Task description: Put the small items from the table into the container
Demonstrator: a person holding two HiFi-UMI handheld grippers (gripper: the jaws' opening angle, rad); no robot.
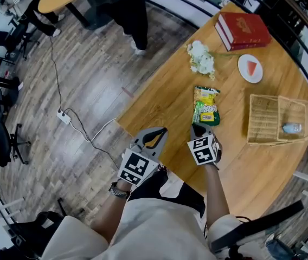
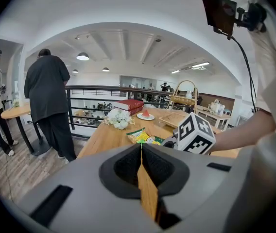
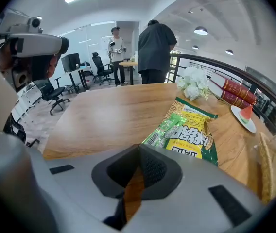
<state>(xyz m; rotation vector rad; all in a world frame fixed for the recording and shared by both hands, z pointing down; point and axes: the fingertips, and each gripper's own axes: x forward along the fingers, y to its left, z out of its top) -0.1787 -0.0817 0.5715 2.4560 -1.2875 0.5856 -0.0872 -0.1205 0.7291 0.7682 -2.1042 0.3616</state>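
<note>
fingers pressed together, nothing between them, on both the left gripper (image 1: 160,130) and the right gripper (image 1: 199,128) at the surface's (image 1: 159,104) near edge. the yellow-green snack packet (image 1: 206,105) lies mid-surface, just beyond the right gripper. a wicker basket (image 1: 260,115) by the right edge holds one small pale item (image 1: 292,128); flowers (image 1: 200,57), plate (image 1: 250,68) and red book (image 1: 243,30) sit toward the far edge.

Yellow-green snack packet (image 1: 206,105) lying flat, wicker basket (image 1: 263,118) to its right

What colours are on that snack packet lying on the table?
The snack packet is yellow with green edges, clearest in the right gripper view.
</note>
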